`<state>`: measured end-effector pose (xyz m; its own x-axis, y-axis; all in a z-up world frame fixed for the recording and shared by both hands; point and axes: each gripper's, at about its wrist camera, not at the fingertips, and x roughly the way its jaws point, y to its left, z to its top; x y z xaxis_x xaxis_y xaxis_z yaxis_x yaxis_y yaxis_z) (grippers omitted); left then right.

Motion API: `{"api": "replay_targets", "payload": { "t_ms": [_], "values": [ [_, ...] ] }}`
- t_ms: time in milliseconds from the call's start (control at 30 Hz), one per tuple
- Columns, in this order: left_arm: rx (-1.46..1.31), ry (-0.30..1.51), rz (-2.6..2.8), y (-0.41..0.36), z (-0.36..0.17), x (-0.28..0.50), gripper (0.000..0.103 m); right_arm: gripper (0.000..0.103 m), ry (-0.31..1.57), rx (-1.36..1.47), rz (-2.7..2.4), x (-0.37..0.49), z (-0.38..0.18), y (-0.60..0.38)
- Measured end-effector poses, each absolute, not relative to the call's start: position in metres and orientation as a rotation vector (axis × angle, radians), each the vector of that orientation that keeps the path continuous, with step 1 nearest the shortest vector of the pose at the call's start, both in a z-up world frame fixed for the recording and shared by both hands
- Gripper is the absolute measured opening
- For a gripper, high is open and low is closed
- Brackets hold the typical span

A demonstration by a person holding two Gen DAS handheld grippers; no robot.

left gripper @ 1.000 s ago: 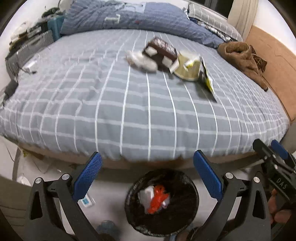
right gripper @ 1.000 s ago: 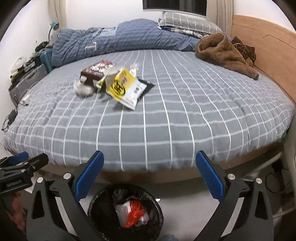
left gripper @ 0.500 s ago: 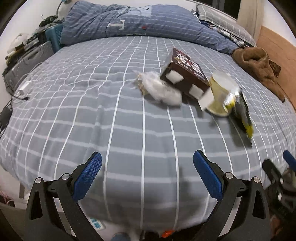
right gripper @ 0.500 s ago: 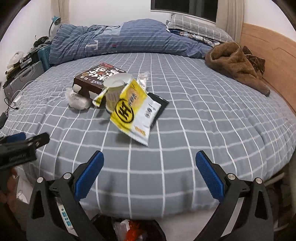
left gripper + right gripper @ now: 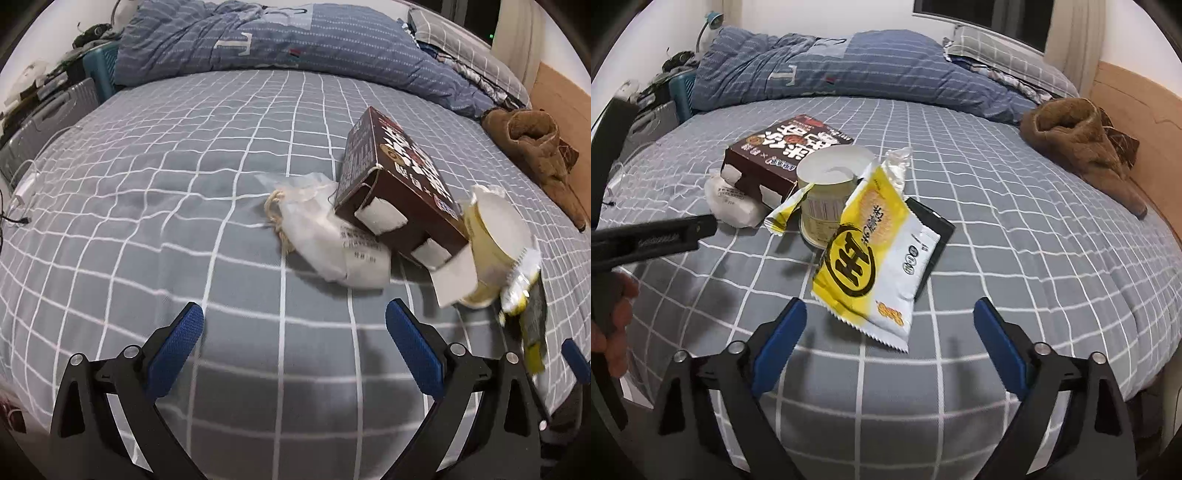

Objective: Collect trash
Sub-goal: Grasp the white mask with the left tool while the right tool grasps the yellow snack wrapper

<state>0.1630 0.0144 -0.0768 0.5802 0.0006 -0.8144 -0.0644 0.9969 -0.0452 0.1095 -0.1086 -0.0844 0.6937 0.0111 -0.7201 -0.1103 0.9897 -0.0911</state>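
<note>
Both grippers have advanced from the bin over the grey checked bed (image 5: pixel 1015 229). Our right gripper (image 5: pixel 890 325), jaws closing, nothing between them, nears the yellow-and-white snack packet (image 5: pixel 871 266); our left gripper (image 5: pixel 293 334) stands open before the white drawstring pouch (image 5: pixel 328 240). We judge pickup imminent.

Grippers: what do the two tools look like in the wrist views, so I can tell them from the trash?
Both match: the left gripper and right gripper have black angular frames with silver rivets, and two fingers faced with textured blue pads. Small white lettering runs along the left one's black side.
</note>
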Motion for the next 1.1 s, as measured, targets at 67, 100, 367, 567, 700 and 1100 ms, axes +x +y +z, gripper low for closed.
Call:
{"api": "replay_targets", "payload": {
  "t_ms": [67,100,367,567,700,1100],
  "values": [
    [-0.077,0.955,0.045,0.013,-0.08,0.17,0.097,0.074,0.814,-0.126,0.073,0.114,-0.087,-0.108],
    [-0.08,0.959,0.042,0.012,-0.081,0.173,0.097,0.072,0.814,-0.123,0.075,0.116,-0.087,-0.108],
    [-0.096,0.973,0.025,0.005,-0.085,0.193,0.089,0.042,0.833,-0.106,0.107,0.122,-0.089,-0.112],
    [-0.117,0.992,-0.016,0.001,-0.09,0.205,0.068,0.023,0.83,-0.113,0.126,0.121,-0.088,-0.111],
    [-0.13,1.002,-0.055,-0.003,-0.091,0.207,0.048,0.02,0.822,-0.119,0.135,0.12,-0.086,-0.11],
    [-0.087,0.974,-0.051,0.0,-0.083,0.197,0.034,0.018,0.801,-0.112,0.137,0.114,-0.076,-0.11]
  ]
}}
